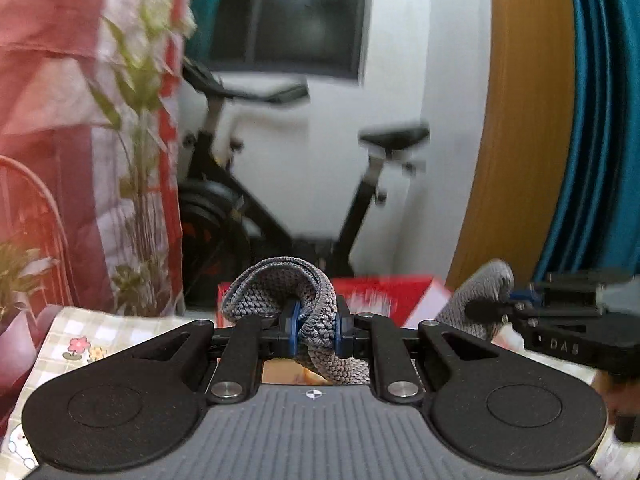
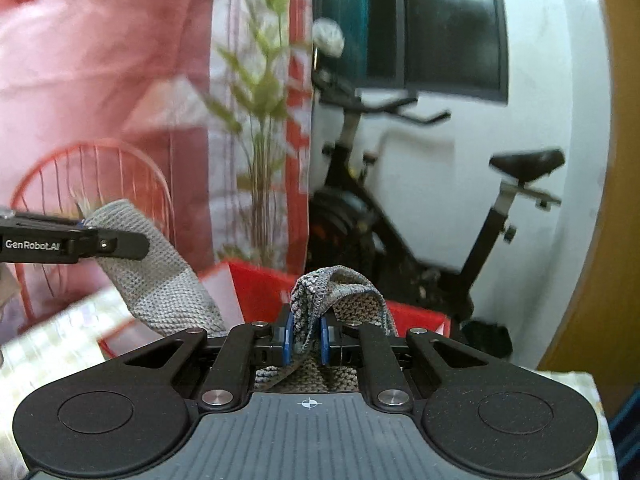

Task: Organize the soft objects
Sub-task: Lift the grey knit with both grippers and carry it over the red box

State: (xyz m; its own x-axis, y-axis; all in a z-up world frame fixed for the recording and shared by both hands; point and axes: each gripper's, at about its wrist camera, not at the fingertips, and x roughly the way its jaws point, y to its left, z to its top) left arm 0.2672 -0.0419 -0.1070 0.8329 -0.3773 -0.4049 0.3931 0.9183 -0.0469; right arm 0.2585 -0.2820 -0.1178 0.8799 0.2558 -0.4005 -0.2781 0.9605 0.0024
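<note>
Exercise bike [image 1: 288,184] against white wall at 12 o'clock, blurred. Checked cloth covers tabletop [image 1: 120,332]; red box [image 1: 384,292] beyond, at 12.

Grey knit sock [image 1: 304,300], soft, ribbed, held off tabletop, long axis running 9-to-3 between both grips.

Left hand-held gripper [image 1: 316,330] clamped on one bunched end; right hand-held gripper [image 2: 306,338] clamped on other. Neither nearer; both already hold.

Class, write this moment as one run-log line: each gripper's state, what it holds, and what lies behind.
left gripper: shut on grey knitted cloth | right gripper: shut on same cloth | behind: red box, black exercise bike
</note>
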